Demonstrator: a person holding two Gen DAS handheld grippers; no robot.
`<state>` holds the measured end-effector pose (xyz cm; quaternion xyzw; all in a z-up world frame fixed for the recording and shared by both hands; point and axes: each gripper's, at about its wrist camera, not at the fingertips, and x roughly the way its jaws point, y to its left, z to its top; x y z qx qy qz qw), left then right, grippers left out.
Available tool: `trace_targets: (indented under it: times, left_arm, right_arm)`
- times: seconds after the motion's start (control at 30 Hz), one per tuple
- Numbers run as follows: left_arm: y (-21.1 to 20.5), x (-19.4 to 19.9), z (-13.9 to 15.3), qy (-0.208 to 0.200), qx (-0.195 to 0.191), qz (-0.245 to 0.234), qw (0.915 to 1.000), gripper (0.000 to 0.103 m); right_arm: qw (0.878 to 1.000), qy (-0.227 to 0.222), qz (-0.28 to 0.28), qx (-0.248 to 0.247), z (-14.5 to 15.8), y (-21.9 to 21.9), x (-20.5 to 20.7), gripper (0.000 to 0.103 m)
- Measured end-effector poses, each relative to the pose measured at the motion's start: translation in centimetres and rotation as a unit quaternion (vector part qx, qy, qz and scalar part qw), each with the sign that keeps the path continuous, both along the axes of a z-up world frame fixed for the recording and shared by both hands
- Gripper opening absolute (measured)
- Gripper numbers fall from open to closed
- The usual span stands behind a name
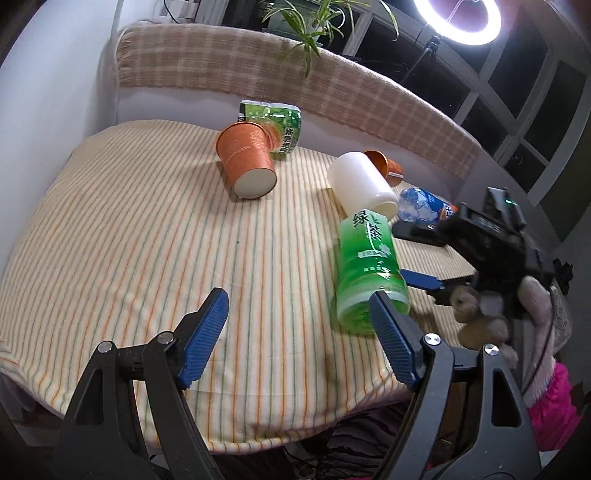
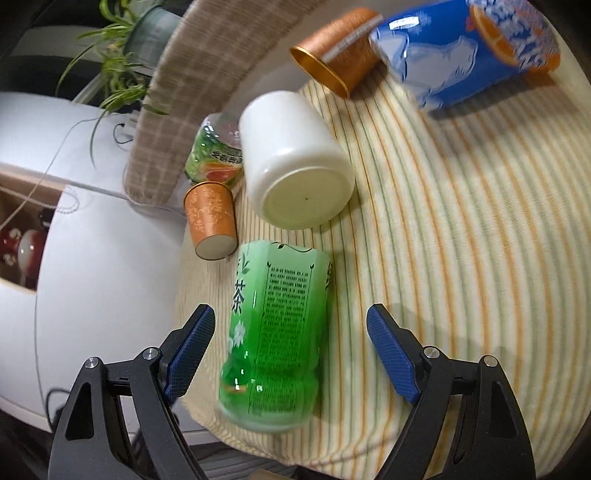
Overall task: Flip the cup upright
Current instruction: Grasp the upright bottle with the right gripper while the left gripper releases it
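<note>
Out near the far right part of the striped cloth surface [image 1: 147, 229], the white cup [image 1: 360, 182] is lying on its side, plain and smooth, flat base turned toward the right gripper [image 2: 291, 354] and its mouth facing away. Right up against its base end is a green tea bottle [image 2: 273, 332], also on its side, running down to the near edge of the surface. That bottle sits between the right gripper's spread fingers, which aren't touching it. The left gripper [image 1: 297, 332] is wide open too, holding nothing, hovering over the near edge with the bottle's end just beside its right finger.

Loads of bare cloth on the left half. The far side is crowded: an orange paper cup [image 1: 246, 162] on its side near the far edge, a green pouch [image 1: 275, 123] behind it, another orange cup [image 2: 334, 50] and a blue bottle [image 2: 469, 51] toward the far right corner.

Behind it all there's a checked blanket [image 1: 229, 62], a spider plant [image 1: 314, 26] and a ring light [image 1: 458, 20].
</note>
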<state>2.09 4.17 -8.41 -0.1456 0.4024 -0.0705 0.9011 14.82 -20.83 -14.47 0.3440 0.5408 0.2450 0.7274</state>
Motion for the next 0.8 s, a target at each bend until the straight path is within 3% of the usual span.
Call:
trace_targets:
  times: [0.3,0.37,0.63,0.8]
  left_arm:
    - [-0.9,0.1,0.0,-0.002,-0.004,-0.01,0.9999,0.081]
    - [-1.0,0.1,0.0,-0.003,-0.004,-0.01,0.9999,0.081]
    - [-1.2,0.2,0.1,-0.006,0.002,-0.009,0.9999,0.081]
    - [-1.2,0.3,0.4,-0.012,0.0,-0.007,0.9999,0.081]
  right_arm:
    - [1.0,0.013,0.013,0.013,-1.2,0.9,1.1,0.067]
    - [0.999,0.013,0.02,0.027,-1.3,1.0,1.3,0.056]
    - [0.999,-0.025,0.034,0.016,0.2,0.9,0.6,0.055]
    - [0.995,-0.09,0.034,-0.014,2.4,0.0,-1.0,0.055]
